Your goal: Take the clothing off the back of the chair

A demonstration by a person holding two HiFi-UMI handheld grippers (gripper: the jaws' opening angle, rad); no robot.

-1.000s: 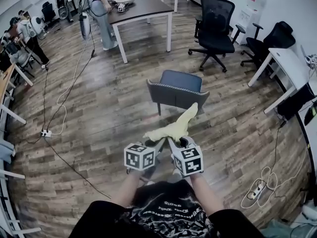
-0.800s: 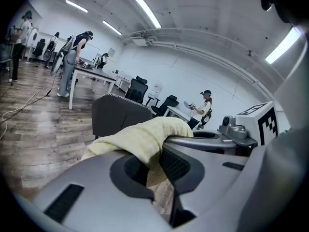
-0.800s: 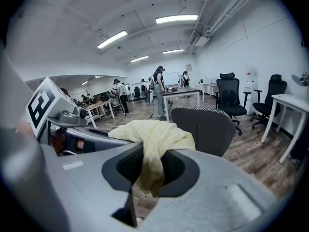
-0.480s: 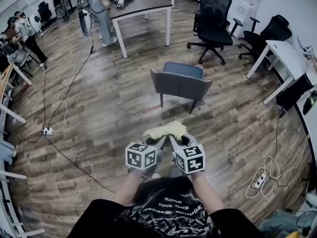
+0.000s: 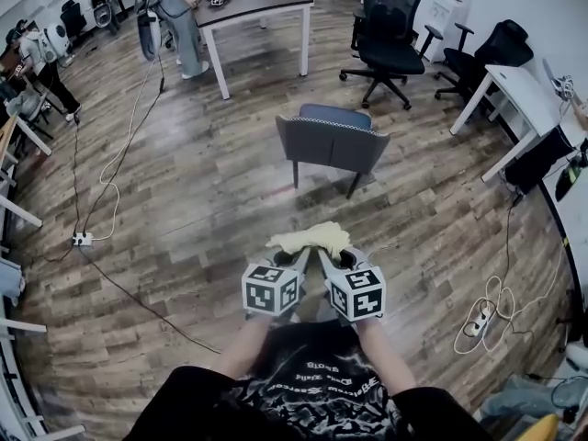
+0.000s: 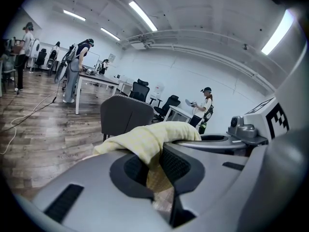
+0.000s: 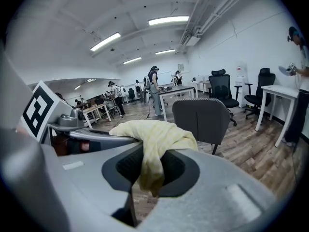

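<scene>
A pale yellow garment (image 5: 310,238) hangs bunched between my two grippers, well clear of the grey armchair (image 5: 331,143) beyond it. My left gripper (image 5: 296,263) is shut on one end of the cloth (image 6: 145,144), which drapes over its jaws. My right gripper (image 5: 331,261) is shut on the other end (image 7: 153,144), with fabric folded down through the jaw gap. The chair (image 7: 202,120) stands bare-backed ahead, a short way off across the floor, seen also in the left gripper view (image 6: 126,119).
Wooden floor all round. A black office chair (image 5: 389,28) and a dark table (image 5: 248,7) stand behind the armchair. White desks (image 5: 514,99) line the right. Cables and power strips (image 5: 480,322) lie on the floor at the right and left. People stand at the far left.
Both grippers have drawn back from the chair with the garment. Its tail, which lay stretched toward the chair back, now hangs free and bunched between the grippers.
</scene>
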